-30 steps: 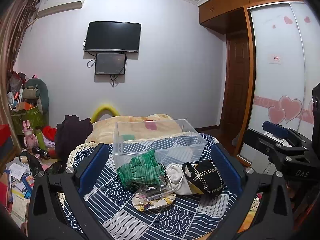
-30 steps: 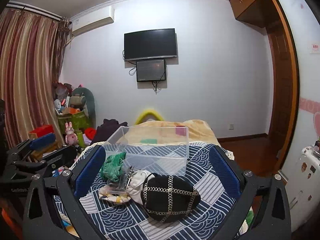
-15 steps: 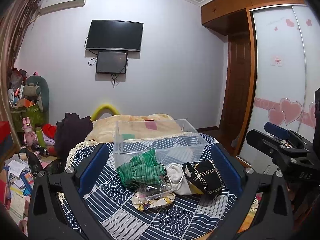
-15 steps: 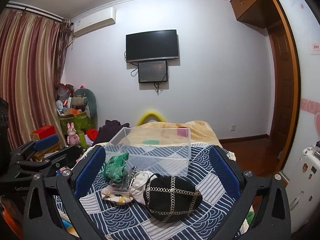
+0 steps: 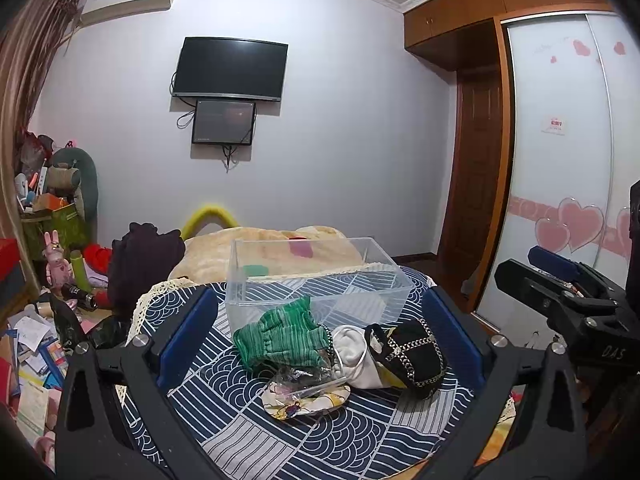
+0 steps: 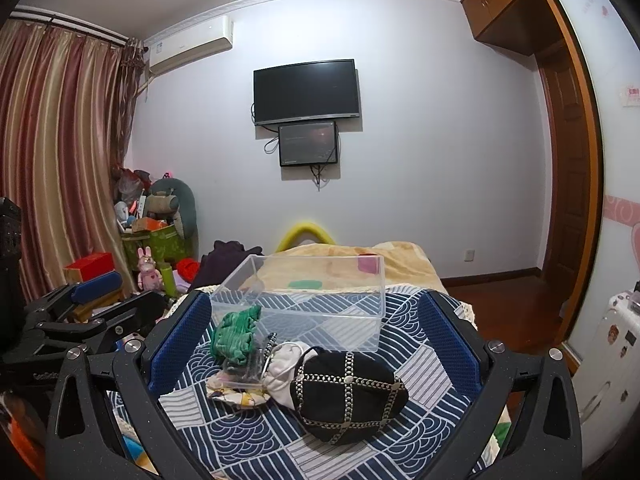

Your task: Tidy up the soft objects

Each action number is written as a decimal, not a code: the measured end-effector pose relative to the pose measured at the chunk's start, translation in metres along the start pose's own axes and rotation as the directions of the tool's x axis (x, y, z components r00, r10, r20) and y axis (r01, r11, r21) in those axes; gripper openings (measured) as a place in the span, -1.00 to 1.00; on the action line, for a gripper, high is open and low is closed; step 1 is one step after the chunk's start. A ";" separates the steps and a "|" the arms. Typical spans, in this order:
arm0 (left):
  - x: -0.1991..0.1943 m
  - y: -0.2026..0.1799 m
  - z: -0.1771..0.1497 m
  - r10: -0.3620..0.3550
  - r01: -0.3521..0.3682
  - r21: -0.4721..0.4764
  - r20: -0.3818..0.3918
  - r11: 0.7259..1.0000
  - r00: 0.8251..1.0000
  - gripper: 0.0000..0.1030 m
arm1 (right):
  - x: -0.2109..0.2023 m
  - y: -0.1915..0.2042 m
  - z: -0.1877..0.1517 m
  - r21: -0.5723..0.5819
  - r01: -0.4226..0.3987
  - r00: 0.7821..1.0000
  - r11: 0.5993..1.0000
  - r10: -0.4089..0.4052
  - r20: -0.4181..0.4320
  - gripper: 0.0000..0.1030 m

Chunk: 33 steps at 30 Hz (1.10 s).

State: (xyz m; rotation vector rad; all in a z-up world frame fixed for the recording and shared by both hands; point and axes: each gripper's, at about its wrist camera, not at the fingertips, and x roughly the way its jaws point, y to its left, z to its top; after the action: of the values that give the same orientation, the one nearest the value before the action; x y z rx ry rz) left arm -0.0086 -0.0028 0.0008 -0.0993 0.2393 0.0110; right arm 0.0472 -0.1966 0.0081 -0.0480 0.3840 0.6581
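both tools are spread wide and grasp nothing: the left tool (image 5: 320,344) and right tool (image 6: 316,344) hover low in frame over the patterned surface (image 5: 240,440). at centre frame lie a green knit (image 5: 280,340), a white cloth (image 5: 356,356) and a black chained bag (image 6: 348,392), touching in a heap. the clear bin (image 5: 316,280) sits just behind them.

I see a black wall television (image 6: 306,91) with a smaller screen (image 6: 308,143) directly below it, an air conditioner (image 6: 191,44) up to its left, and striped curtains (image 6: 56,152) farther left.
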 end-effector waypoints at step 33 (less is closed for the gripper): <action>0.044 0.020 -0.019 0.020 -0.020 0.004 -0.131 1.000 0.991 1.00 | 0.031 -0.013 -0.024 0.000 -0.026 0.995 1.000 0.026 -0.096 1.00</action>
State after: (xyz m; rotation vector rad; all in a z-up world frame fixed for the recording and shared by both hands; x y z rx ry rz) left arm 0.0288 0.0150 -0.0299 -0.0949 0.3713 0.0239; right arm 0.0700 -0.1927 -0.0265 -0.0766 0.4776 0.6835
